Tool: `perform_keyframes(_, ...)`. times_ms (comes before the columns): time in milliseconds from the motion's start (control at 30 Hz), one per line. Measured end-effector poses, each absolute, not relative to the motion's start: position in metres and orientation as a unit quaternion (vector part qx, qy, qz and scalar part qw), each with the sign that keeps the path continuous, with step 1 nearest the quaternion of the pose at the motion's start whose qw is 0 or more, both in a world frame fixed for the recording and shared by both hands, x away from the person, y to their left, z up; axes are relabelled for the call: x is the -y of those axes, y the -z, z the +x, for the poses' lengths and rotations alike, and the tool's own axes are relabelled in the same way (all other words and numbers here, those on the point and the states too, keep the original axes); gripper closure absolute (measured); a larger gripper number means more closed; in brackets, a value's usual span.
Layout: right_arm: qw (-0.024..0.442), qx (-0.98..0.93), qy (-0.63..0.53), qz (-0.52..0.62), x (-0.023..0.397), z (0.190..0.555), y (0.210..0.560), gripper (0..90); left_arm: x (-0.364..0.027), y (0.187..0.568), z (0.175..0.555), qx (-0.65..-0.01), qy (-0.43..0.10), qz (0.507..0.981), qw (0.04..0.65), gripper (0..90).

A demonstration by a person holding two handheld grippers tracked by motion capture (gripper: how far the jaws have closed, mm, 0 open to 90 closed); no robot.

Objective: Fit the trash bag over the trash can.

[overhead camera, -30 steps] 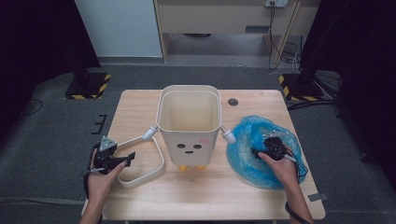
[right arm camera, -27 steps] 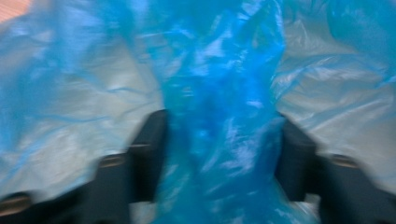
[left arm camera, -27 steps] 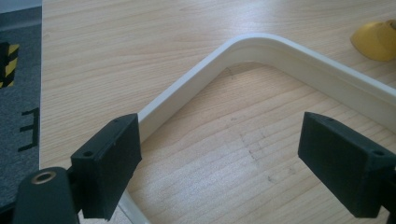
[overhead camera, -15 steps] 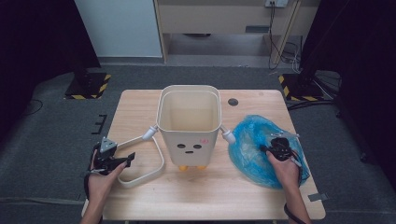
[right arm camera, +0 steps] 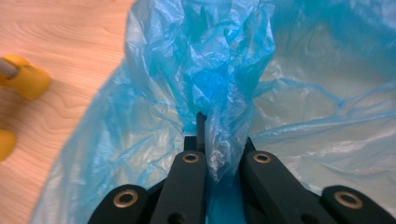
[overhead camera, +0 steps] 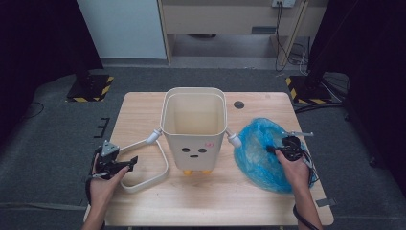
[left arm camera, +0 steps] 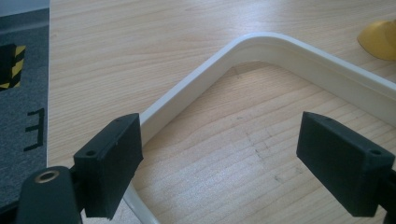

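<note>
Pinching blue bag (right arm camera: 205, 70): right hand-held gripper (right arm camera: 219, 154) | jaw tips hidden

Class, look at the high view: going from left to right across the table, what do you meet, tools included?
Left tool → cream handle loop → cream bin with a face → blue plastic bag → right tool, shut on the bag.

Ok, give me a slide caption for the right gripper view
Right hand-held gripper shut on a bunched fold of blue plastic bag over the wooden table.
</note>
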State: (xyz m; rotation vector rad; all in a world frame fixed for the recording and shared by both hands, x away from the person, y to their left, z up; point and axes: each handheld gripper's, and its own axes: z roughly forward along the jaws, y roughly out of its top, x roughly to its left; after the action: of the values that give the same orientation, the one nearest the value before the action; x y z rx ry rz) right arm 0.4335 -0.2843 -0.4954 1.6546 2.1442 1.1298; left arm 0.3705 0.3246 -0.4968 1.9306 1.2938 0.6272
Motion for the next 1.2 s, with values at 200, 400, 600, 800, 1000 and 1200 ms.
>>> perform_keyframes(200,0.095,-0.723,-0.398,0.557,0.284,0.430,0.486,89.2,-0.326,0.497,0.370,-0.503,-0.244,0.748,0.358,13.7)
perform_keyframes(400,0.090,-0.718,-0.409,0.556,0.280,0.428,0.474,89.2,-0.328,0.497,0.370,-0.504,-0.244,0.747,0.358,13.7)
perform_keyframes(600,0.078,-0.719,-0.406,0.558,0.276,0.429,0.464,89.2,-0.331,0.498,0.369,-0.505,-0.244,0.747,0.357,13.6)
perform_keyframes(800,0.067,-0.711,-0.411,0.566,0.275,0.433,0.456,89.3,-0.332,0.498,0.369,-0.506,-0.245,0.746,0.357,13.7)
perform_keyframes(1000,0.073,-0.709,-0.416,0.565,0.275,0.434,0.445,89.3,-0.331,0.498,0.369,-0.504,-0.245,0.747,0.357,13.7)
perform_keyframes(1200,0.072,-0.701,-0.427,0.566,0.280,0.433,0.436,89.3,-0.331,0.499,0.369,-0.506,-0.244,0.747,0.356,13.7)
